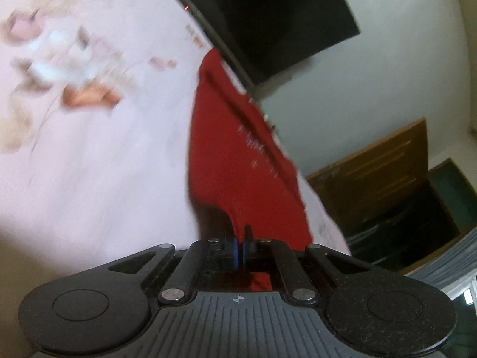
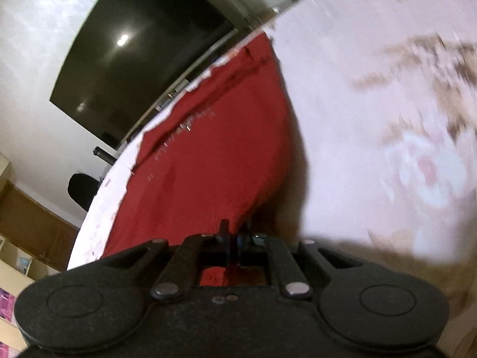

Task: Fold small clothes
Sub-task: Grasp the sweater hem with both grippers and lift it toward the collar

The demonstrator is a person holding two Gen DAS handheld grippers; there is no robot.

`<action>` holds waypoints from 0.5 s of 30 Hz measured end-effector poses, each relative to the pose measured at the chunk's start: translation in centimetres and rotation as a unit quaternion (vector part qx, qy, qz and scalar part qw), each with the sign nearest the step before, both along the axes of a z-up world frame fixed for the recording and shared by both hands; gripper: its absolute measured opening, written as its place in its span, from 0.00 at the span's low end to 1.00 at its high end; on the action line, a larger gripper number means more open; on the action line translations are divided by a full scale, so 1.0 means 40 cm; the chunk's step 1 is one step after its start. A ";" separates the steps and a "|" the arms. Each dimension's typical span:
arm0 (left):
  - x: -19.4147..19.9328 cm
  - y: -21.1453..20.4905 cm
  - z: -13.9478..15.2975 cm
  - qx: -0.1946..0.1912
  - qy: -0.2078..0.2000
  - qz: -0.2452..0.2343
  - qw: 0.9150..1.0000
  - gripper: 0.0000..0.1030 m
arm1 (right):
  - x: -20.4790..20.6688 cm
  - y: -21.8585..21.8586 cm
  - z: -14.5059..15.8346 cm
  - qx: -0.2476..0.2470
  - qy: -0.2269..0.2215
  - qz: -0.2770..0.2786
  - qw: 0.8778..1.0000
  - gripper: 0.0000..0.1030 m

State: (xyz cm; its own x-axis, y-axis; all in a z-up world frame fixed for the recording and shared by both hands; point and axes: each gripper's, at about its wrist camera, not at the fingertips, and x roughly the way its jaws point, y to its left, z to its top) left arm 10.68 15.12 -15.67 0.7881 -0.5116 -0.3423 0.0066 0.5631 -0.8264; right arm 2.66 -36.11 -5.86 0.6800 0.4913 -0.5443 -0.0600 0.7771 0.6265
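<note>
The left gripper [image 1: 241, 249] is being held closed on a corner of the red garment [image 1: 238, 161], with the cloth being pinched between the two blue-faced fingers [image 1: 236, 252]. From that pinch point the garment is being drawn forward and away from the gripper, spread over the bedsheet [image 1: 98, 179]. The sheet is pale, with a floral print that is blurred, and it is lying to the left of the garment and beneath it. A dark screen [image 1: 280, 15] is being shown ahead of the gripper, beyond the far edge of the bed, on a white wall. A wooden cabinet [image 1: 372, 176] is standing to the right of the gripper.

The right gripper [image 2: 234, 240] is likewise being held closed on the red garment [image 2: 202, 164], with cloth being clamped between its fingers [image 2: 224, 232] at the near edge. The garment is being stretched ahead of this gripper toward the far edge of the bedsheet [image 2: 357, 119], which is lying to its right. The dark screen [image 2: 143, 50] is being seen ahead and to the left, and a black chair [image 2: 82, 189] is standing below it, beside the bed edge.
</note>
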 end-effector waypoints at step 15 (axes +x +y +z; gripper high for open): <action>0.360 0.006 0.269 0.051 -0.120 0.002 0.991 0.03 | 0.296 -0.003 0.251 -0.063 -0.149 0.027 0.987 0.04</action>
State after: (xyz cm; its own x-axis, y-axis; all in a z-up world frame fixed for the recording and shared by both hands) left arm 25.06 15.37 -4.90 0.8554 -0.4801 -0.1945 0.1936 0.6446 -0.7396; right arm 14.48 -36.21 4.20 0.7936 0.4725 -0.3833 -0.2700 0.8381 0.4741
